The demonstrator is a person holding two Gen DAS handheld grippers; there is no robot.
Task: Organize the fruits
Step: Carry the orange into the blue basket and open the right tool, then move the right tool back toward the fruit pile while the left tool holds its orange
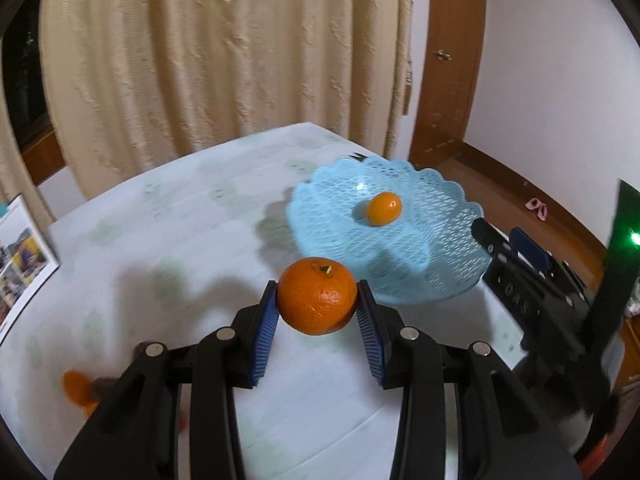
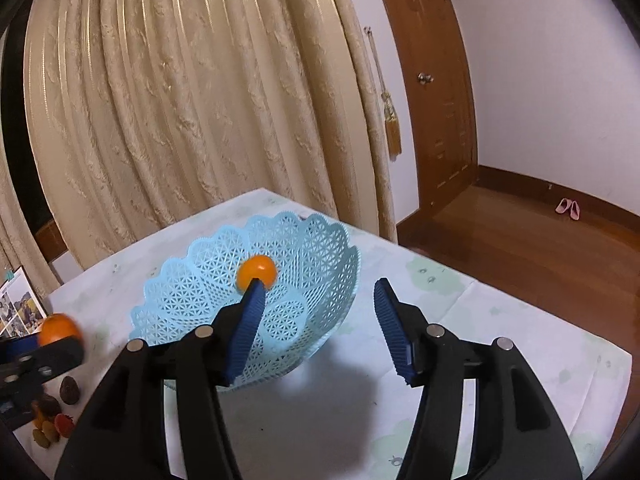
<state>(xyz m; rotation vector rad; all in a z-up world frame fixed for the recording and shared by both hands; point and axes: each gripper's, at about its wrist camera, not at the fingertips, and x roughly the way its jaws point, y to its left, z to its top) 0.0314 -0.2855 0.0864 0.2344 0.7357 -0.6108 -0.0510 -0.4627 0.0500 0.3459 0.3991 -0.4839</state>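
the left gripper (image 1: 317, 304) clamps a mandarin (image 1: 317, 295) above the table (image 1: 160, 240) near the blue basket (image 1: 420, 264) holding a small orange (image 1: 384, 208), while only the right wrist view shows the right gripper (image 2: 318, 320) spread wide over that basket and small fruits (image 2: 52, 420) at the table's left edge.

Indoor light is dim-warm, from overhead. Soft shadows fall on the desk (image 1: 168, 248) below each gripper. A green LED (image 1: 634, 237) flares at the right edge. Motion blur smears the left view; fisheye bends the edges, with dark corner vignette.
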